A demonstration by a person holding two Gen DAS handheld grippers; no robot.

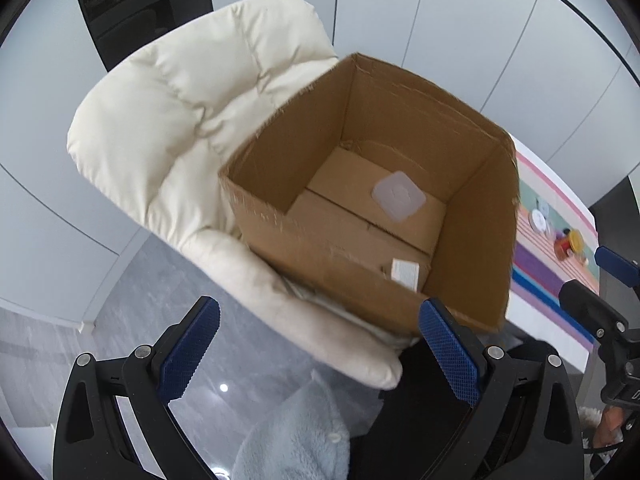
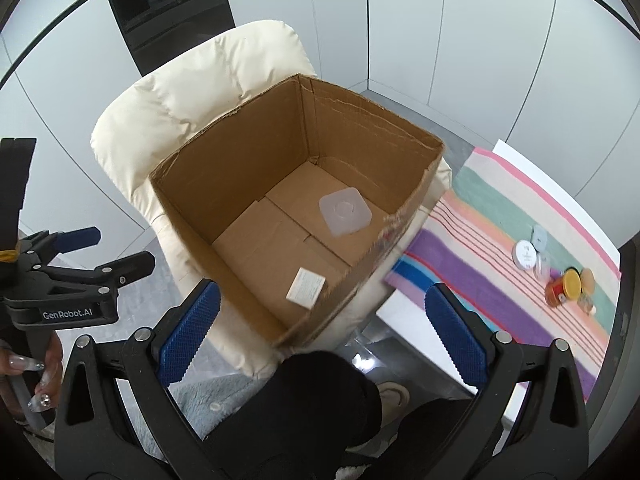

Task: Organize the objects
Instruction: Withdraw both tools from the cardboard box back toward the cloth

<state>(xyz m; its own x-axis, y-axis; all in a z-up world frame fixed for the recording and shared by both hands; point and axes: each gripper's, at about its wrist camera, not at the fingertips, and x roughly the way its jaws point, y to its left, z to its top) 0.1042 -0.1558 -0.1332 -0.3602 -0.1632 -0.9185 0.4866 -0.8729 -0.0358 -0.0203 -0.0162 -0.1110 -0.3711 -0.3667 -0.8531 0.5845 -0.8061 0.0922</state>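
An open cardboard box [image 1: 400, 120] [image 2: 248, 152] sits on a cream padded chair [image 1: 168, 112] [image 2: 192, 92]. On the box floor lie a translucent square plastic container [image 1: 398, 196] [image 2: 345, 211] and a white paper label [image 1: 405, 274] [image 2: 306, 285]. My left gripper [image 1: 320, 346] [image 2: 116, 250] hovers above the box's near-left side, open and empty. My right gripper [image 2: 320, 336] [image 1: 592, 280] is above the box's near edge, also open with nothing between its blue pads. On the striped cloth stand a white round jar [image 2: 525, 255] and a red jar with a yellow lid [image 2: 564, 286] [image 1: 568, 242].
A white table with a striped cloth [image 2: 480, 280] [image 1: 548, 276] stands right of the chair, carrying several small jars and clear containers. Grey floor and white wall panels surround the chair. A person's light-blue fleece and dark trousers [image 2: 320, 392] fill the foreground; a hand [image 2: 44, 372] holds the left gripper.
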